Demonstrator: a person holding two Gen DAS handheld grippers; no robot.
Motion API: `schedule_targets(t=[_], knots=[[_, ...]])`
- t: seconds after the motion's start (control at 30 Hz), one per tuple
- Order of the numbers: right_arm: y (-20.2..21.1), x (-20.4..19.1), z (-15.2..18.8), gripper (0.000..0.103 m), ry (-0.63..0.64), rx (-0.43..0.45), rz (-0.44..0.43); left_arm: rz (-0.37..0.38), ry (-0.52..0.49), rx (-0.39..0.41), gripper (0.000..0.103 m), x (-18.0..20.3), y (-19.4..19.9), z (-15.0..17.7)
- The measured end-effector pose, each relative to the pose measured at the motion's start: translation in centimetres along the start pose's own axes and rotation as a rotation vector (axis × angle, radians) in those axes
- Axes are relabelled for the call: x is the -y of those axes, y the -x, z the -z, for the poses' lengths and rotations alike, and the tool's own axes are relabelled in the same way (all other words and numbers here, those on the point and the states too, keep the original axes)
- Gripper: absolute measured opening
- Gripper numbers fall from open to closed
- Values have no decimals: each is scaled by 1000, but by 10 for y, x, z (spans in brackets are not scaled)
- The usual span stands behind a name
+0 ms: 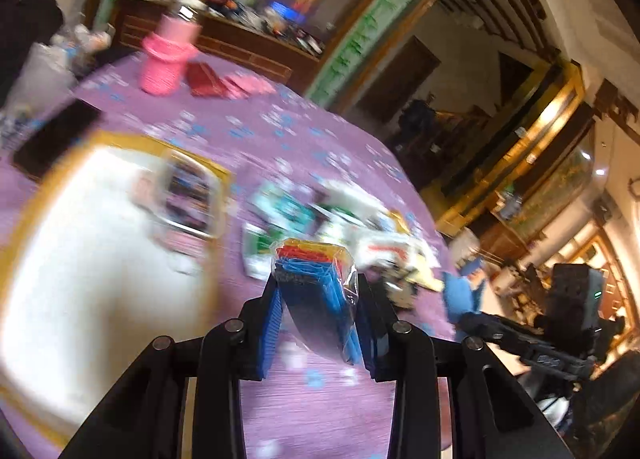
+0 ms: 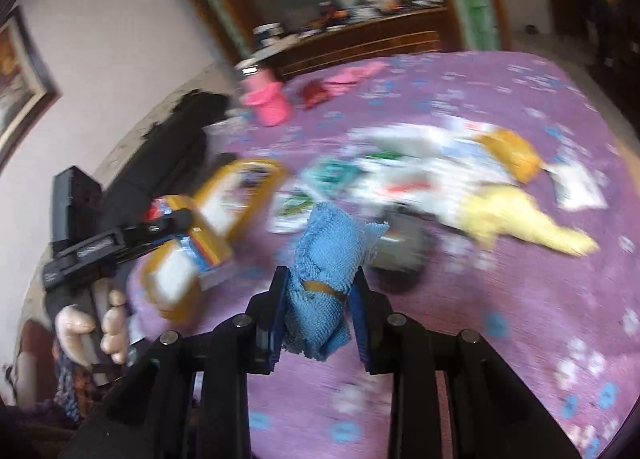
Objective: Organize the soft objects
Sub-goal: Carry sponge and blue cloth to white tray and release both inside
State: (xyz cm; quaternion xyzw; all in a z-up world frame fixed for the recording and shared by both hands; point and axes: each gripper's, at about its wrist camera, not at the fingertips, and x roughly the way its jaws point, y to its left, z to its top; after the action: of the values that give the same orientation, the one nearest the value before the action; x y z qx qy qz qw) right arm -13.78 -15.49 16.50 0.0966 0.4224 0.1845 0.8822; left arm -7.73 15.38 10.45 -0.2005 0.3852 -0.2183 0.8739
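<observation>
Table cover: purple cloth with blue and white flowers, spread over the whole table, bearing everything below.
Tray: white bed with a yellow rim, at the left of the table in the left wrist view; a clear packet with dark and pink contents lies in it near its far right corner.
Loose pile: white, green and teal packets and cloths heaped mid-table, right of the tray; the blur is heavy here, so the single pieces cannot be told apart.
Yellow cloth: lies on the cover at the right edge of the pile, with an orange cloth just behind it.
Pink knitted holder: upright at the far side of the table; red and pink folded pieces lie just beside it.
Black flat object: on the cover, beyond the tray's left side.
Right gripper: jaws narrowed onto a rolled blue cloth, tied with a tan band; the roll stands up between the pads, held above the cover.
Left gripper: jaws drawn in on a clear bag of coloured pieces, blue, red and yellow, held above the cover near the pile's near edge.
Person's hand: wrapped round the left gripper's handle, seen at the left of the right wrist view.
</observation>
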Motion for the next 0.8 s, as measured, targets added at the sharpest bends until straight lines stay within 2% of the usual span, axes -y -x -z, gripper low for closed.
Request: schedule_targets(t=[0.1, 0.2, 0.37, 0.5, 0.6, 0.67, 0.73, 0.8], knots=[[-12, -34, -15, 28, 36, -27, -95, -95, 7, 15, 35, -33, 18, -16], [-41, -74, -36, 28, 63, -80, -205, -181, 23, 6, 35, -67, 19, -32], [-108, -127, -62, 28, 60, -169, -286, -269, 71, -10, 35, -119, 0, -56], [-171, -153, -82, 28, 18, -233, -290, -298, 74, -26, 35, -140, -22, -70], [-214, -170, -95, 28, 6, -258, -243, -314, 102, -28, 38, -156, -34, -77], [-237, -175, -102, 29, -4, -275, -216, -301, 151, -23, 44, -168, -39, -80], [-255, -177, -107, 34, -18, -280, -190, -272, 207, -26, 59, -176, -39, -80], [-275, -176, -113, 39, -35, -292, -171, -250, 243, -25, 60, -181, -36, -80]])
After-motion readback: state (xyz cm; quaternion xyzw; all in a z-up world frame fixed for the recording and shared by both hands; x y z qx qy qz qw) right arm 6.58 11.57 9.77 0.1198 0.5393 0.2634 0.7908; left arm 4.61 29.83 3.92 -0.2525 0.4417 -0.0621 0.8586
